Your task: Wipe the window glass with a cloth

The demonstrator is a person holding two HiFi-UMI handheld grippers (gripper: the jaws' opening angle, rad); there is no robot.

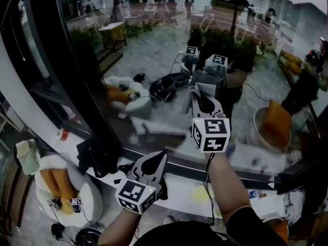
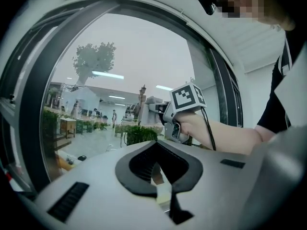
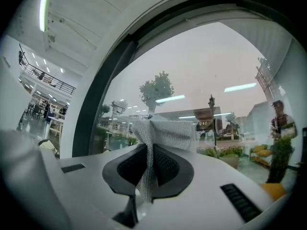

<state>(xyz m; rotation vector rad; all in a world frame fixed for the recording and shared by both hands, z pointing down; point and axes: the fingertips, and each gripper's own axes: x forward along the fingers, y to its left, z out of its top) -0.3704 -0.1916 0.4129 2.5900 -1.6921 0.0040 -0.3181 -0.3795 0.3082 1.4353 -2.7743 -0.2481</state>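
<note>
- Head view: The window glass (image 1: 154, 60) fills most of the picture. It is shiny, and it mirrors plants, chairs and people.
- The right hand-held gripper (image 1: 200, 94) is up high, with its tip right at the glass. Its cube with square marks faces us.
- The left hand-held gripper (image 1: 152, 160) is lower down, just over the white window sill (image 1: 184, 188). It is well apart from the right one.
- A dark bundle (image 1: 97, 155) lies on the sill to the left.
- Left gripper view: The left hand-held gripper (image 2: 157, 174) has its jaws pressed close together. Only a thin pale slit shows between them, and it grasps nothing.
- Past it is the glass (image 2: 134, 71) in its dark frame. The person's right hand (image 2: 192, 123) is holding up the other hand-held gripper at the glass.
- Right gripper view: The right hand-held gripper (image 3: 147, 169) is clenched on the cloth (image 3: 163, 133).
- The cloth is pale grey and looks like a net. A thin part is pinched between the jaws. The rest spreads out past the tips, right in front of the glass (image 3: 206, 71).
- I cannot tell if the cloth touches the glass.
</note>
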